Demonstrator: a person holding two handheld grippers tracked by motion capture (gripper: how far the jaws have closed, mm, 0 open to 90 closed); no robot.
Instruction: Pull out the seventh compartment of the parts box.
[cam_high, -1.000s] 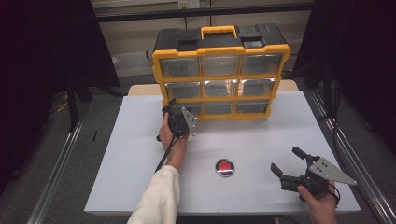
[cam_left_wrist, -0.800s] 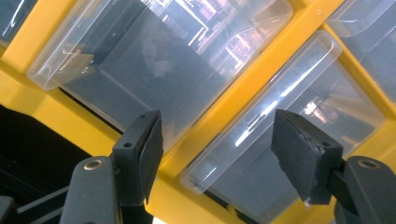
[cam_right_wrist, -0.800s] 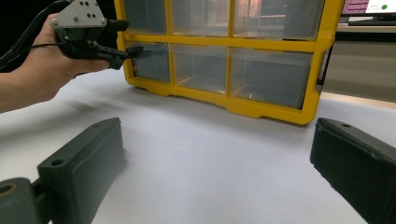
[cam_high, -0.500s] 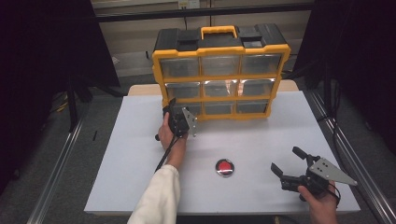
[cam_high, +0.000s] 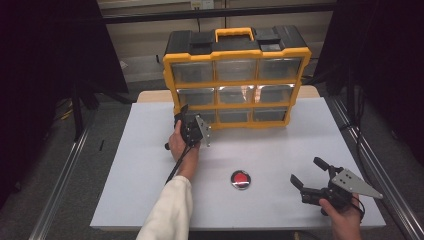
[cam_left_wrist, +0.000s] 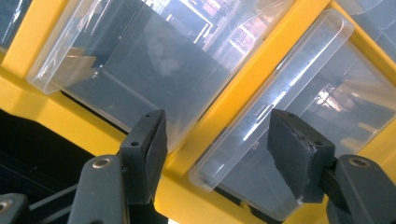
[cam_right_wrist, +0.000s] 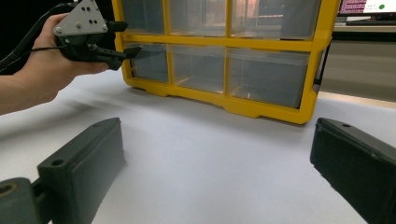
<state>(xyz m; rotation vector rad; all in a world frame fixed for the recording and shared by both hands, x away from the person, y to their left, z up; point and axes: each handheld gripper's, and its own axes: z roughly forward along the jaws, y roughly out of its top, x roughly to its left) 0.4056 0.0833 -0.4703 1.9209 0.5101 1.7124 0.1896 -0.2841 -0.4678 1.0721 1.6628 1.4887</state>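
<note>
A yellow and black organizer case (cam_high: 236, 52) with clear drawers stands upright at the back of the white table (cam_high: 280, 145). My left gripper (cam_high: 187, 114) is held up against its lower left drawer (cam_high: 206, 116). Its jaws have just been closing a little and are open. In the left gripper view (cam_left_wrist: 219, 149) a clear drawer front (cam_left_wrist: 280, 116) and a yellow bar (cam_left_wrist: 224, 107) lie between the pads, which do not press on them. My right gripper (cam_high: 306, 170) rests open and empty near the front right, seen again in its own view (cam_right_wrist: 217, 168).
A small round red and silver object (cam_high: 241, 179) lies on the table between the two hands. The right gripper view shows the other hand's gripper (cam_right_wrist: 125, 39) at the case's yellow frame (cam_right_wrist: 261, 105). Metal rails run along both sides of the table.
</note>
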